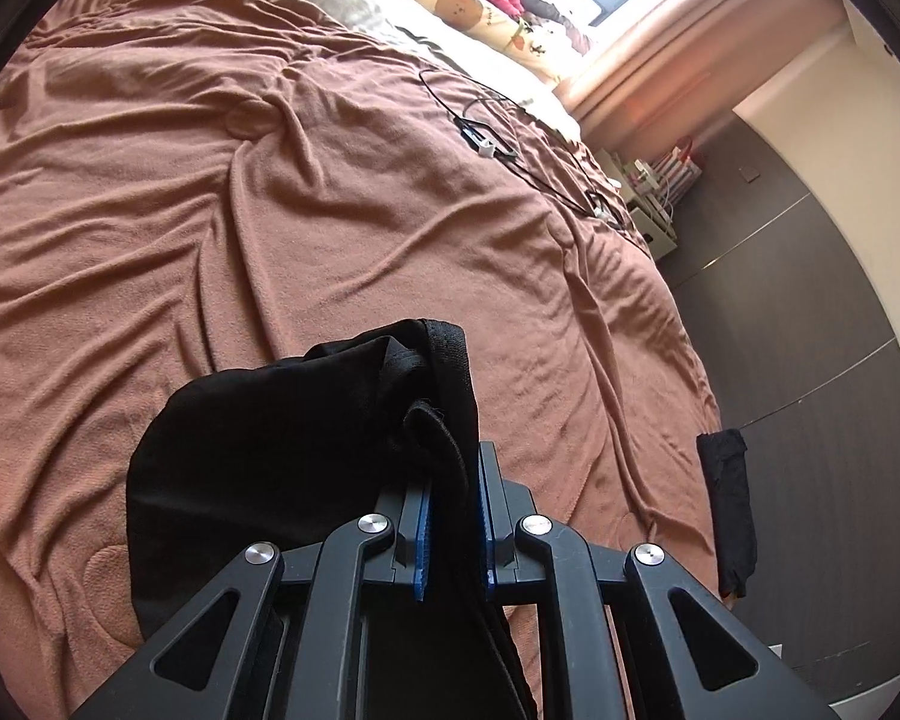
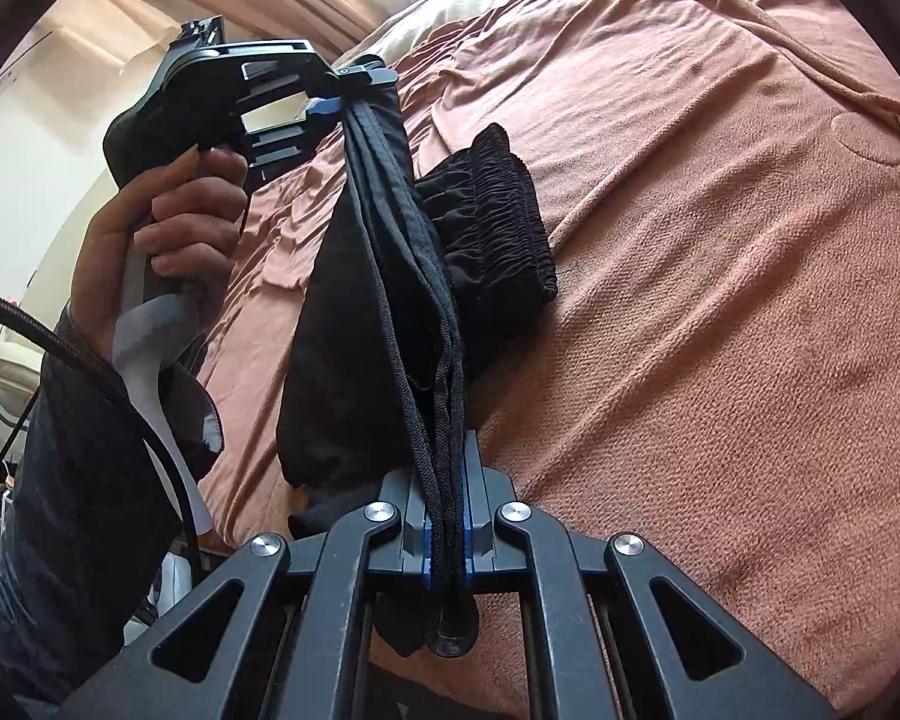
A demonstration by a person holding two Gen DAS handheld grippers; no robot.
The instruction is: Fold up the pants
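Note:
The black pants hang stretched between both grippers above a brown blanket on a bed. My right gripper is shut on a stack of their seamed edges. My left gripper, held up by a person's hand, is shut on the far end of the same fold. The gathered elastic waistband rests on the blanket to the right of the hanging cloth. In the left wrist view, the left gripper pinches a strip of the pants, which bunch to its left.
Thin black cables with a small white plug lie on the blanket toward the far side. A dark piece of cloth hangs over the bed's right edge. Pillows sit at the head, and dark panels stand beyond the edge.

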